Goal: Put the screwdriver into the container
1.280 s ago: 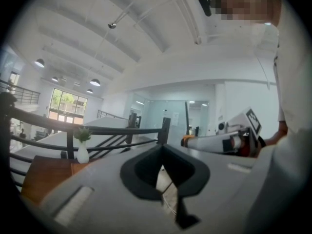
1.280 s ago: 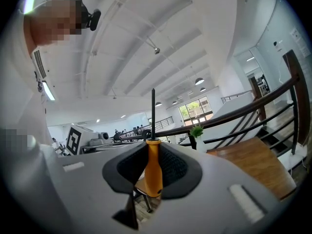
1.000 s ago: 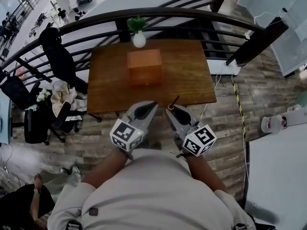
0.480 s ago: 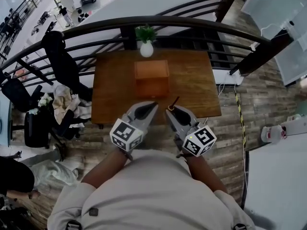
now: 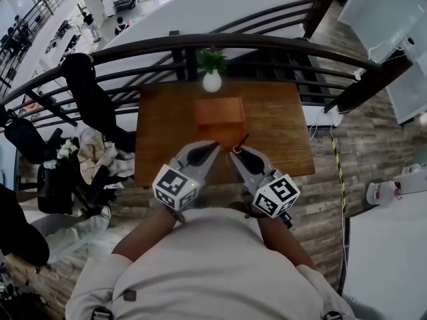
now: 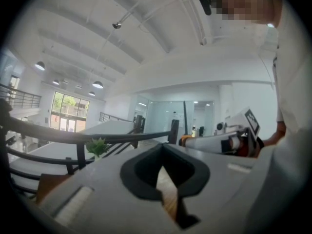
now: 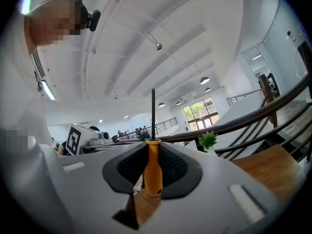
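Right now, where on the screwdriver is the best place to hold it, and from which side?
Take the screwdriver by its orange handle, as the right tool does: jaws shut across the handle's thick middle from either side, thin dark shaft pointing straight out past the tips. The handle is its widest part; the shaft would likely slip.

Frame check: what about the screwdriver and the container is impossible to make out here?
Container: head view, too small to tell whether its top is open or lidded; neither gripper view clearly shows it.
Screwdriver tip: right gripper view, too thin to read its type.
Screwdriver handle: head view, hidden inside the right tool; only the dark shaft pokes out.
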